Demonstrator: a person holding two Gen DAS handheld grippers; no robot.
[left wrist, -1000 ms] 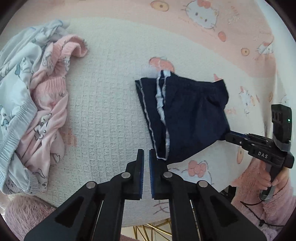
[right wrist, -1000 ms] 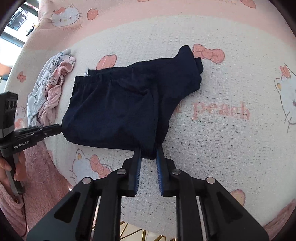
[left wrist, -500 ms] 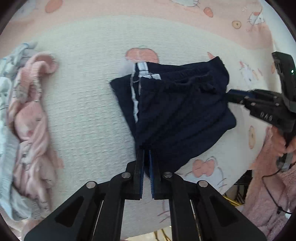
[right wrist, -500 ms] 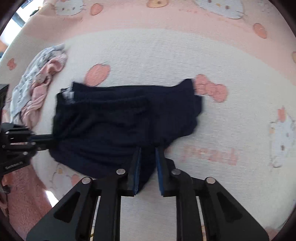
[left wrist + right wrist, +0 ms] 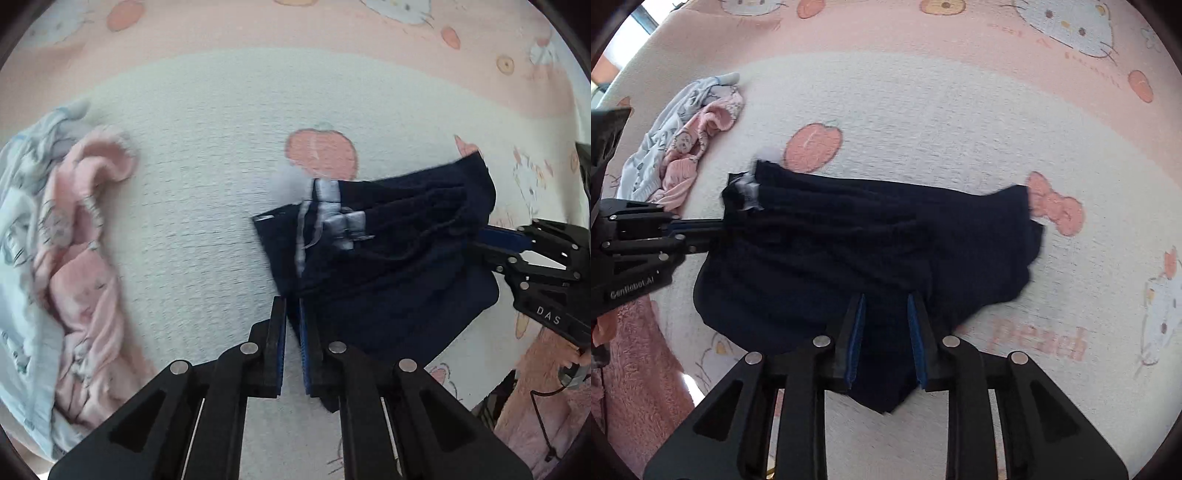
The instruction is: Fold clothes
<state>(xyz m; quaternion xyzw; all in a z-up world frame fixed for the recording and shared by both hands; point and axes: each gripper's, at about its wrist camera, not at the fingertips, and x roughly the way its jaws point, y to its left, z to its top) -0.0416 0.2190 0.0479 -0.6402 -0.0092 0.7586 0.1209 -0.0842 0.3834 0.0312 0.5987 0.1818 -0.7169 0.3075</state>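
Navy shorts with a white side stripe [image 5: 388, 266] lie partly folded on the cream blanket; they also show in the right wrist view [image 5: 857, 251]. My left gripper [image 5: 292, 332] is shut on the near left edge of the shorts. My right gripper [image 5: 886, 332] has its jaws apart, with the near hem of the shorts lying between them. The right gripper shows at the right edge of the left wrist view [image 5: 498, 240], and the left gripper shows at the left edge of the right wrist view [image 5: 698, 229].
A heap of pink and pale blue clothes [image 5: 62, 266] lies at the left; it also shows in the right wrist view [image 5: 683, 147]. The Hello Kitty blanket [image 5: 923, 122] covers the surface. A pink fluffy sleeve [image 5: 543, 398] is at the lower right.
Both grippers carried the near edge of the shorts away from me over the rest of the garment. The right gripper's jaws have parted. The left gripper stays shut on the cloth.
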